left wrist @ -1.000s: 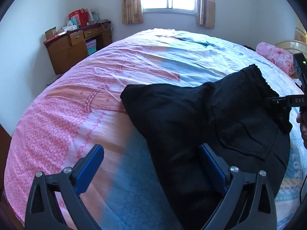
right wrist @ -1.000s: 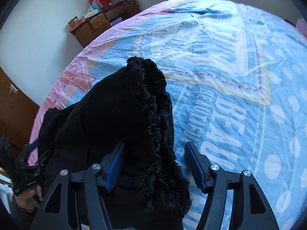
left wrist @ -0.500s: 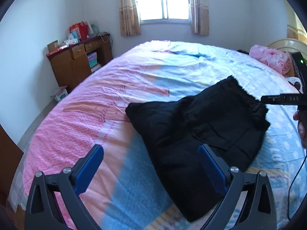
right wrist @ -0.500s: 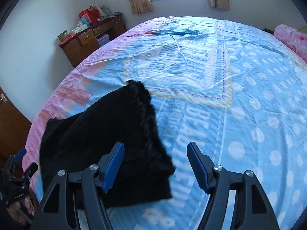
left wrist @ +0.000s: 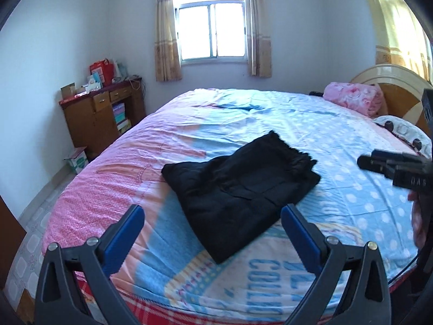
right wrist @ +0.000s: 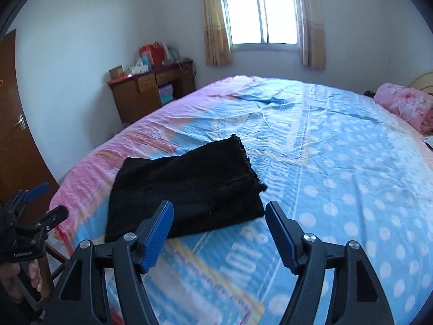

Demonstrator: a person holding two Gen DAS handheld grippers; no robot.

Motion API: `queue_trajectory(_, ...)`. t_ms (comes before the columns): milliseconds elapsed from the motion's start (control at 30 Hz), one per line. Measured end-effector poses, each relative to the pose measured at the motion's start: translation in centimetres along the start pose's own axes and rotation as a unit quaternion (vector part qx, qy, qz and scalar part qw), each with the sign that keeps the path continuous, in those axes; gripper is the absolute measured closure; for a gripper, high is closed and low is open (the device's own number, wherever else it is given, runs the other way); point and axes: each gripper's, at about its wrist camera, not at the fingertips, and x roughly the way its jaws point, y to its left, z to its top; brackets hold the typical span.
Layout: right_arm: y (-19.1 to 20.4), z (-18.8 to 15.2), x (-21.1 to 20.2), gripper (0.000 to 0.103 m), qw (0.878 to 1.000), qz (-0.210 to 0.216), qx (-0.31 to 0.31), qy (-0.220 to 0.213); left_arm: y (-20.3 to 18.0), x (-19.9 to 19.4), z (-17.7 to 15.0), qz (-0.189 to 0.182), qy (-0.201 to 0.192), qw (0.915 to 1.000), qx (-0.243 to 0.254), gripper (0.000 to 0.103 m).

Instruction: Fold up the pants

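Note:
Black pants [left wrist: 238, 187] lie folded into a compact rectangle on the bed [left wrist: 270, 113], near its front edge; they also show in the right wrist view [right wrist: 186, 187]. My left gripper [left wrist: 212, 230] is open and empty, held above and short of the pants. My right gripper [right wrist: 219, 230] is open and empty, raised just in front of the pants' near edge. Each gripper shows at the edge of the other's view: the right one [left wrist: 389, 165], the left one [right wrist: 29, 211].
The bed has a pink and blue patterned sheet. A pink rolled blanket [left wrist: 354, 100] lies by the headboard [left wrist: 392, 84]. A wooden dresser [left wrist: 102, 119] with boxes stands at the left wall under the window [left wrist: 213, 32]. A brown door [right wrist: 13, 135] is at far left.
Both grippers have pulled back and up from the pants, which now lie flat and folded. The right gripper, earlier around the frilled edge, is clear of the cloth.

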Motion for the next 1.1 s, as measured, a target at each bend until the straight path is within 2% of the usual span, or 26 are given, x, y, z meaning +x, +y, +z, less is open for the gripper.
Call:
queue_trajectory(100, 0.7, -1.1, -1.8, 0.031, 1.0, -0.005, -0.003, -0.008, -0.7, -1.1, -0.6, -0.019, -0.006, 0.9997, -0.01, 0.0)
queue_trajectory(533, 3.0, -3.0, -6.0, 0.031, 0.999, -0.021, -0.007, -0.038, -2.3, -4.3, -1.8, -0.045, -0.033, 0.9984, 0.003, 0.0)
queue_trajectory(767, 4.1, -3.6, -7.9, 0.031, 0.998, -0.035, -0.008, -0.051, -2.1, -5.9, -1.5, -0.054, -0.05, 0.9973, -0.002, 0.0)
queue_trajectory(1100, 4.9, -3.6, -10.2, 0.03, 0.997, -0.034, -0.02, -0.071, -2.6, -6.9, -1.0, -0.052, -0.064, 0.9966, 0.006, 0.0)
